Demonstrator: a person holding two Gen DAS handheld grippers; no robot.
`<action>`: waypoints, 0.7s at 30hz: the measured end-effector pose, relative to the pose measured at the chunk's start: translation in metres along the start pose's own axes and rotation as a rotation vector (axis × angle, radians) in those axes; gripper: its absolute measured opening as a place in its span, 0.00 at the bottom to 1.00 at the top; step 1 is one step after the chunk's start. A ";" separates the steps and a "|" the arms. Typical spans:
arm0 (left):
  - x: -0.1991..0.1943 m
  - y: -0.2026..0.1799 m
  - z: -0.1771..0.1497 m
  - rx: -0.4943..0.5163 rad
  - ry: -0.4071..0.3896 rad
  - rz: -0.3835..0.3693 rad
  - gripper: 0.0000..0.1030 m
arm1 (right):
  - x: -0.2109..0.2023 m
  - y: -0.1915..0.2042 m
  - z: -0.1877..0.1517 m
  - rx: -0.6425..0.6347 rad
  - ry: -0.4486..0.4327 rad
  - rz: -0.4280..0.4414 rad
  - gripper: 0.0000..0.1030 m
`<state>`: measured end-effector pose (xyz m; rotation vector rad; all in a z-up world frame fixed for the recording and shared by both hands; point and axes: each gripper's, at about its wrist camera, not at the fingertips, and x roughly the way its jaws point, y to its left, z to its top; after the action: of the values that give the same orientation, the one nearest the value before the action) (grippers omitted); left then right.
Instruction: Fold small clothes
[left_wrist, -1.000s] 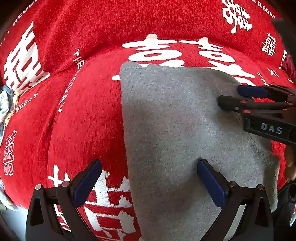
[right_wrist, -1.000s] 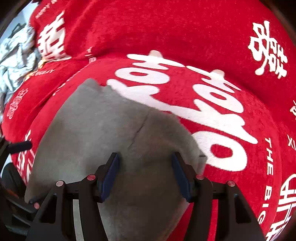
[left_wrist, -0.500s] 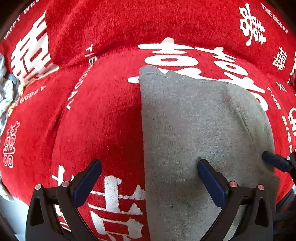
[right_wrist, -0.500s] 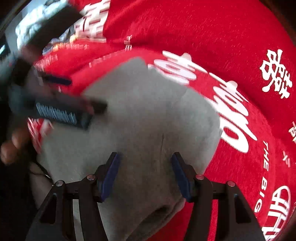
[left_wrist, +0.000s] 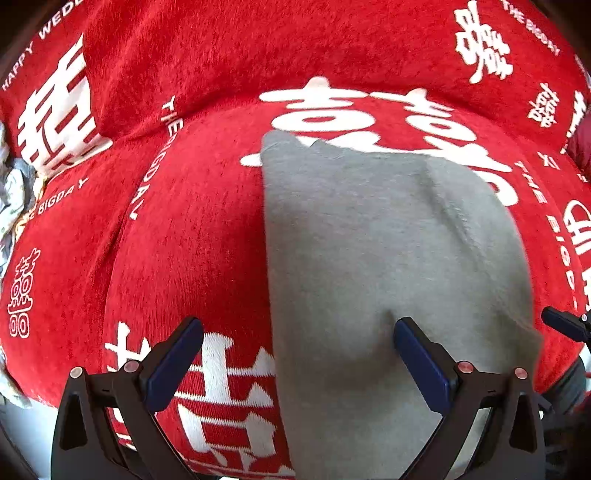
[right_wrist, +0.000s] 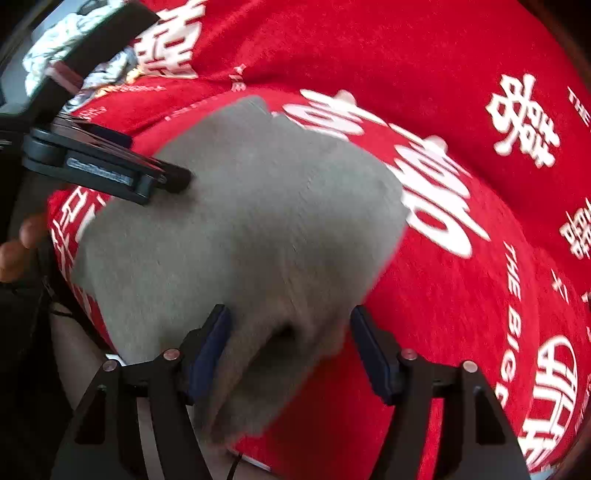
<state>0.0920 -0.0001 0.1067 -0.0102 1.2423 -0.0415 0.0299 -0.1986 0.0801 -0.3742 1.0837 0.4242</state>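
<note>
Grey garment (left_wrist: 388, 258) on red blanket (left_wrist: 184, 240) (white lettering), left tongs (left_wrist: 299, 365) spread wide, right tongs (right_wrist: 291, 350) parted around its bunched near edge

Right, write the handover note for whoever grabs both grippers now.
Left gripper: open, holding nothing; one finger over the red blanket, the other pressing on the grey garment.
Right gripper: open, its fingers either side of the garment's near, bunched-up end; not clamped.
Garment: lies on the blanket as a narrow folded strip, left edge straight, far corner a bit uneven. Crumpled light cloth sits off to the far left.
Done: lengthwise fold looks made.
Left: probably close the right gripper on the near end, fold it toward the far end, then smooth.
</note>
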 end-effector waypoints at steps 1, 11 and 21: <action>-0.003 0.000 -0.001 -0.003 -0.006 -0.013 1.00 | -0.006 0.000 -0.003 0.003 -0.008 -0.015 0.69; -0.007 0.007 -0.012 -0.045 0.015 0.000 1.00 | -0.017 0.029 0.021 -0.091 -0.131 0.042 0.69; -0.005 -0.002 -0.035 -0.010 0.048 -0.014 1.00 | -0.007 0.003 0.016 0.061 -0.044 0.053 0.74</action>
<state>0.0568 -0.0017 0.1000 -0.0264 1.2904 -0.0481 0.0377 -0.1889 0.0924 -0.2816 1.0633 0.4428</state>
